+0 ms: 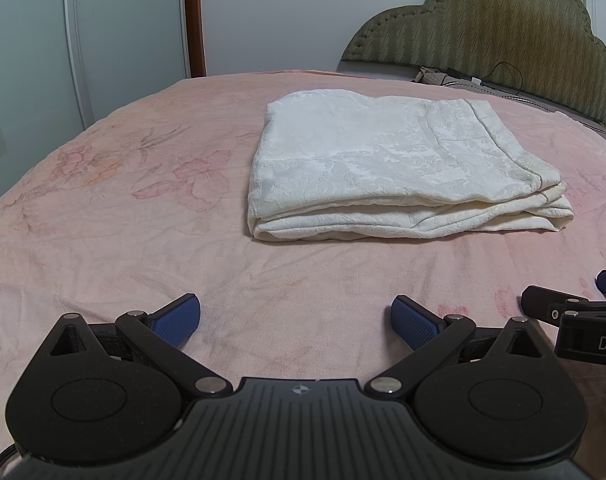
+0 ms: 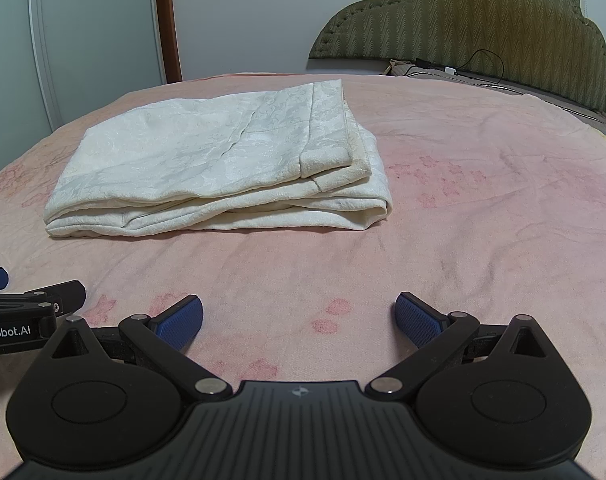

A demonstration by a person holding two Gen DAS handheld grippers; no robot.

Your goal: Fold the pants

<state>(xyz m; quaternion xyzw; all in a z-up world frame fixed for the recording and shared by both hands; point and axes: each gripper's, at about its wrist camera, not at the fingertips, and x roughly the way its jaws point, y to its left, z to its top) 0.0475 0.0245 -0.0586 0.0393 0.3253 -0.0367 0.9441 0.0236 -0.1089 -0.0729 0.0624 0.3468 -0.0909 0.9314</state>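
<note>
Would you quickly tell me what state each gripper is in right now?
Left gripper: open, holding nothing, short of the folded pants.
Right gripper: open, holding nothing, over the pink bedspread.

A: Light is soft and even indoors, a little dim, with a pinkish cast on the bed [image 1: 143, 240].

B: Shadows?

A: Faint ones under the folded white pants [image 2: 207, 160]. No glare.

B: Sharpness?

A: Crisp at the center. Fisheye bending curves the bed's far edge and the wardrobe door [image 1: 115, 32]; the corners go dark in both views.
</note>
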